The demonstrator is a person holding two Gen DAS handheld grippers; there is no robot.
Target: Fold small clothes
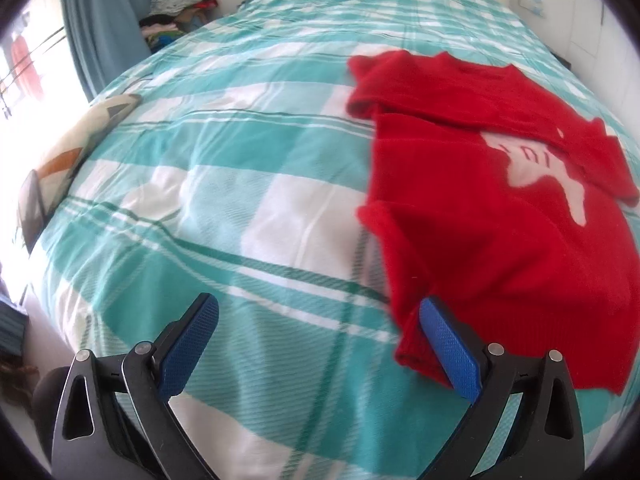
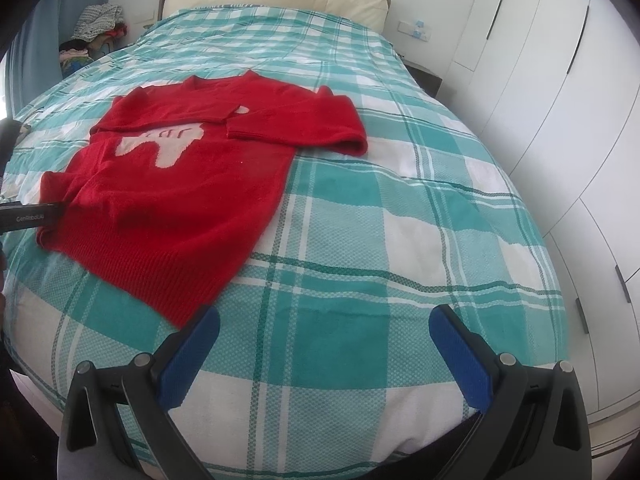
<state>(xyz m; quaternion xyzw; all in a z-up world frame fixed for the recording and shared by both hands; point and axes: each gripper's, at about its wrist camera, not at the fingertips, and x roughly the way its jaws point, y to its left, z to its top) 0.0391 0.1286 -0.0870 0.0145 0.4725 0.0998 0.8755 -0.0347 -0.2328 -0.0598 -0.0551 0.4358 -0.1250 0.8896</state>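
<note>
A small red knitted sweater (image 1: 492, 216) (image 2: 172, 184) with a pale pink figure on its chest lies flat on the bed, front up. One sleeve is folded across the chest; the other bends beside the body. My left gripper (image 1: 320, 312) stands open just left of the sweater's hem corner, its right fingertip against that corner, nothing between the fingers. My right gripper (image 2: 324, 320) is open over bare bedspread, right of the hem, its left fingertip close to the lower hem corner. The left gripper's dark body (image 2: 30, 216) shows at the left edge of the right wrist view.
A teal and white checked bedspread (image 1: 224, 208) (image 2: 400, 216) covers the bed. A patterned pillow (image 1: 80, 140) lies at its left edge. A clothes pile (image 1: 176, 4) (image 2: 96, 28) sits by a blue curtain (image 1: 100, 20). White wardrobe doors (image 2: 560, 100) line the right side.
</note>
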